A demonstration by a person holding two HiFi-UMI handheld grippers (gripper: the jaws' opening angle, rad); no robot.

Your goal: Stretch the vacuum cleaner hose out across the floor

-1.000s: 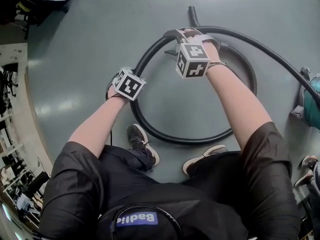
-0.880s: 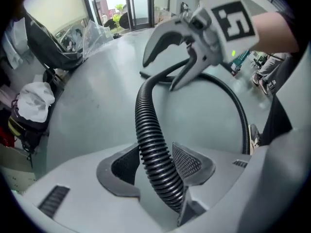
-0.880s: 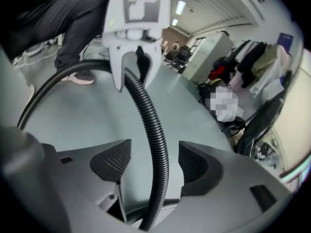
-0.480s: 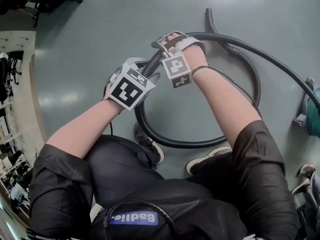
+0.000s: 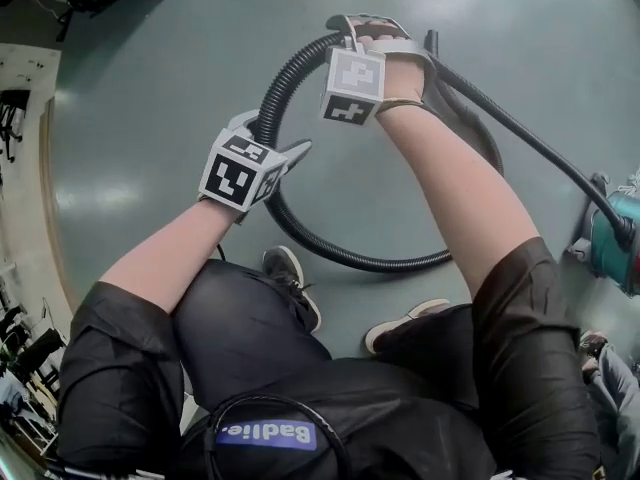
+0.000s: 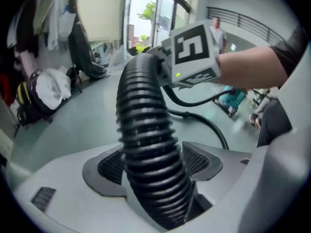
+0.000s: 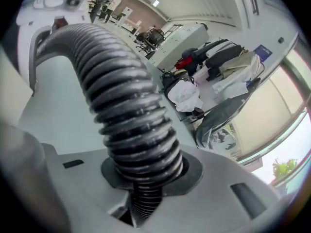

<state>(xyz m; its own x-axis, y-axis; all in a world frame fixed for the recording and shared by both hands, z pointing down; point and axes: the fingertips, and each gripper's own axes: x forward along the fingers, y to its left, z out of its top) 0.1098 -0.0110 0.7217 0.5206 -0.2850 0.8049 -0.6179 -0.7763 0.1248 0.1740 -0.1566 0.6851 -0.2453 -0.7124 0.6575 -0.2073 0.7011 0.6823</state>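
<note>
While the head view is showing the hose point(image 5: 340, 256) looping across the floor at centre frame, only the gripper views are revealing the jaws. The right gripper point(image 5: 372, 30), just closing, is pinching the hose; the left gripper point(image 5: 272, 133), just opening, is straddling it, fingers spread.

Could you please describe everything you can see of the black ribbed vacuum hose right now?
The black ribbed plastic vacuum hose lies looped in a coil on the grey-green floor, and one end runs off to the teal vacuum cleaner. One section arches up off the floor between both grippers. The right gripper, whose jaws have just been closing, squeezes it narrow. The left gripper, whose jaws have just been opening, has it between its pads, seemingly loose.
</note>
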